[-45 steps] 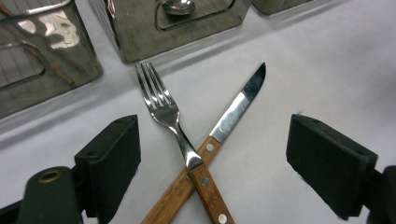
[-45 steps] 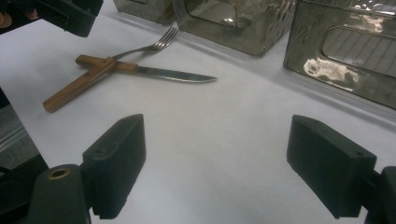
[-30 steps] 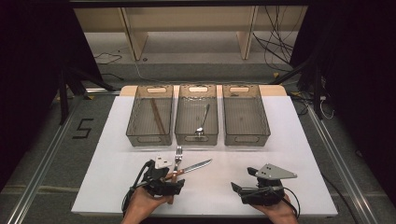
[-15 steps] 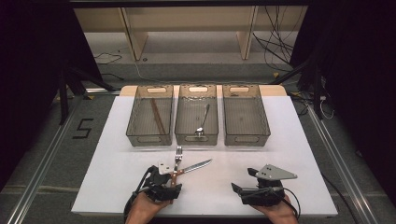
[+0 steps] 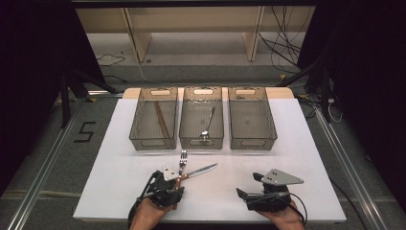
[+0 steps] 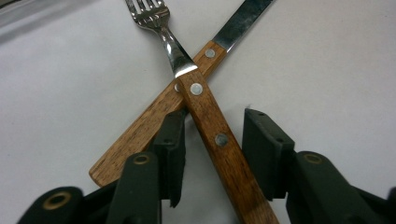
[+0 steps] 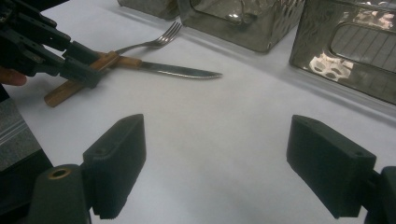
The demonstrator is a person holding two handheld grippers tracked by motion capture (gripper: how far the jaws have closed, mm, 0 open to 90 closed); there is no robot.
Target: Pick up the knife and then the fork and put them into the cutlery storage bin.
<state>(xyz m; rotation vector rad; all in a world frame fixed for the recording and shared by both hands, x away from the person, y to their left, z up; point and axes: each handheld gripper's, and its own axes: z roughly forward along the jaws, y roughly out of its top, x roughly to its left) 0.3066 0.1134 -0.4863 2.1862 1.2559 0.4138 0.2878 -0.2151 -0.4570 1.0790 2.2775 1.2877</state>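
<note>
Left claw (image 6: pixel 212 154) is set low over the bench (image 5: pixel 306 158), jaws part open and straddling the wooden handle of the fork (image 6: pixel 205 107), not yet clamped. Fork is seen crossed on top of the knife (image 6: pixel 154 126), so it is likely meant to be lifted first. Right claw (image 7: pixel 217 163) is parked wide open and empty, kept clear. Three bins are seen beyond; the middle bin (image 5: pixel 191 139) holds a spoon (image 5: pixel 208 125).
</note>
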